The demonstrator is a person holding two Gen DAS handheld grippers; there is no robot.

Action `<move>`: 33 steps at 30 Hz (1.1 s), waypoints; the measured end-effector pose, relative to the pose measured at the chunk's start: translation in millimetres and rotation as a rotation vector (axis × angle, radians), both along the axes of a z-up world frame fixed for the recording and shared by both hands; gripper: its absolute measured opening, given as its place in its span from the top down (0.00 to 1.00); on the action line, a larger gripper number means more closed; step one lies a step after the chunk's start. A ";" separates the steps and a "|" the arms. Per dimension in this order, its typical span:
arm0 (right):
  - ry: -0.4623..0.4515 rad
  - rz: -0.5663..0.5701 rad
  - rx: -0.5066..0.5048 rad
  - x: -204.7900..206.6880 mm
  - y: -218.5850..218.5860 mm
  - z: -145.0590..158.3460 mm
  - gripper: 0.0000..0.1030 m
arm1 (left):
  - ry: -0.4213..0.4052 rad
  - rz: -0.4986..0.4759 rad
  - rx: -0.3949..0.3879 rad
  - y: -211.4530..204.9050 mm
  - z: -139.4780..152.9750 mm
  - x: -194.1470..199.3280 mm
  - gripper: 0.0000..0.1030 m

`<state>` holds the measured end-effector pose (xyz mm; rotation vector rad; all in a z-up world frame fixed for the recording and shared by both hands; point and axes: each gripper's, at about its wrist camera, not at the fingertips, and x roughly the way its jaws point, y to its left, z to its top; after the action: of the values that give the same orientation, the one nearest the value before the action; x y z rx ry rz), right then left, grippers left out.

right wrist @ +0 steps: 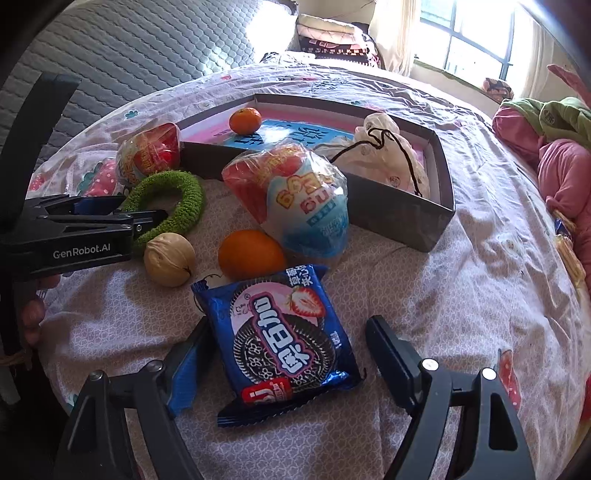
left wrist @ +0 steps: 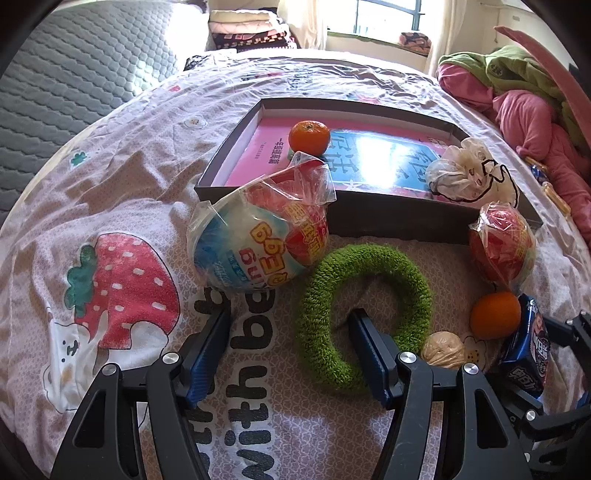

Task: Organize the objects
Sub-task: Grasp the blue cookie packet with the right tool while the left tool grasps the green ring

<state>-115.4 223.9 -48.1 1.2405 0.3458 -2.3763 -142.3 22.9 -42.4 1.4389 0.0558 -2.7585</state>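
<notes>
A shallow dark box [left wrist: 402,221] [right wrist: 406,218] lies on the bed and holds a tangerine [left wrist: 308,137] [right wrist: 245,120] and a white drawstring pouch [left wrist: 469,173] [right wrist: 384,155]. In front of it lie two wrapped toy eggs [left wrist: 258,240] [left wrist: 502,243] [right wrist: 295,195] [right wrist: 149,153], a green fuzzy ring [left wrist: 362,314] [right wrist: 170,203], an orange [left wrist: 495,314] [right wrist: 251,254], a walnut [left wrist: 443,349] [right wrist: 169,259] and a blue cookie packet [right wrist: 284,343] [left wrist: 528,350]. My left gripper [left wrist: 290,332] [right wrist: 147,218] is open, its right finger inside the ring. My right gripper [right wrist: 288,332] is open around the packet.
The patterned bedsheet [left wrist: 122,229] covers the bed. Pink and green clothes [left wrist: 524,99] [right wrist: 554,147] are piled at the right. A grey quilted headboard [left wrist: 74,81] stands at the left. Folded blankets [left wrist: 243,29] sit by the window.
</notes>
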 end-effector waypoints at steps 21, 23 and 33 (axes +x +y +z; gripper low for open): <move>0.005 0.056 -0.025 14.1 1.7 8.4 0.46 | 0.007 -0.095 0.080 6.8 9.2 10.0 0.87; 0.003 0.052 -0.040 14.1 3.4 9.9 0.46 | 0.011 -0.102 0.094 6.8 11.8 11.8 0.87; 0.044 0.023 -0.114 14.5 9.9 28.1 0.46 | 0.107 -0.134 0.087 10.6 38.0 25.9 0.87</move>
<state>-100.9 233.7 -20.0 1.1276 0.2334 -2.3713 -116.3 33.5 -4.4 1.3596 0.0862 -2.9759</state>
